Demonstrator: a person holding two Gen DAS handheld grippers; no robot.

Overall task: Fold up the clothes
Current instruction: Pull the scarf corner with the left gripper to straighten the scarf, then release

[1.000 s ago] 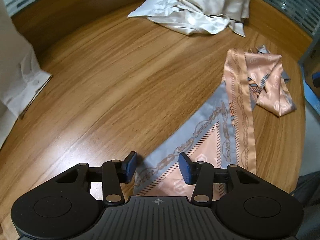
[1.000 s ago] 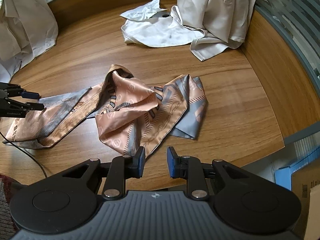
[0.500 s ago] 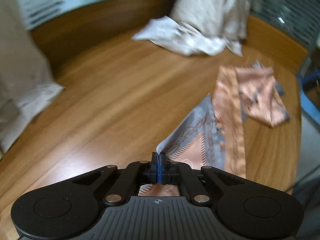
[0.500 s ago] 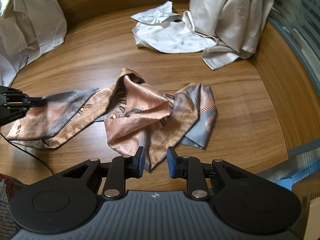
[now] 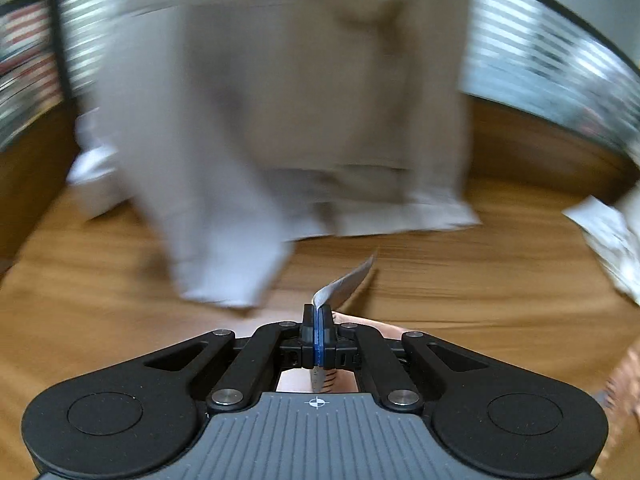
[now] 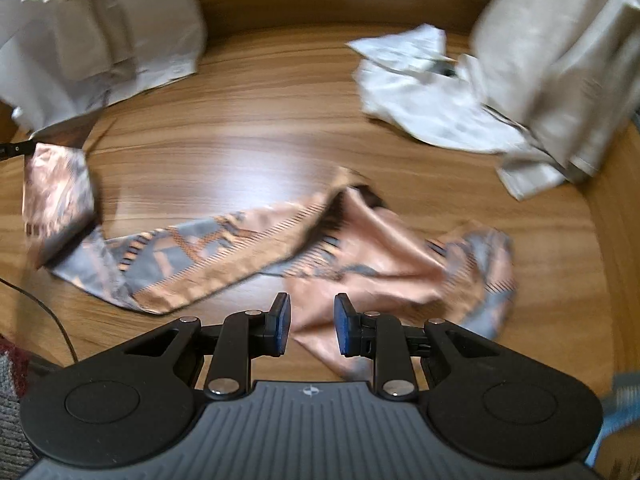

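Wooden table [image 6: 248,128]: left gripper [image 5: 318,320] jaws pinch the scarf [image 6: 224,256] corner; right gripper [image 6: 308,322] jaws spread.

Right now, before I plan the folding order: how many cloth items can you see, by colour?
scarf, peach and grey: 1
pale garments: 3 (left, middle, right)
Total: 4

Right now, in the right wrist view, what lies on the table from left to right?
Pale shirt → lifted scarf end held by the left hand-held gripper → scarf stretched across the table → crumpled white garment → beige garment.
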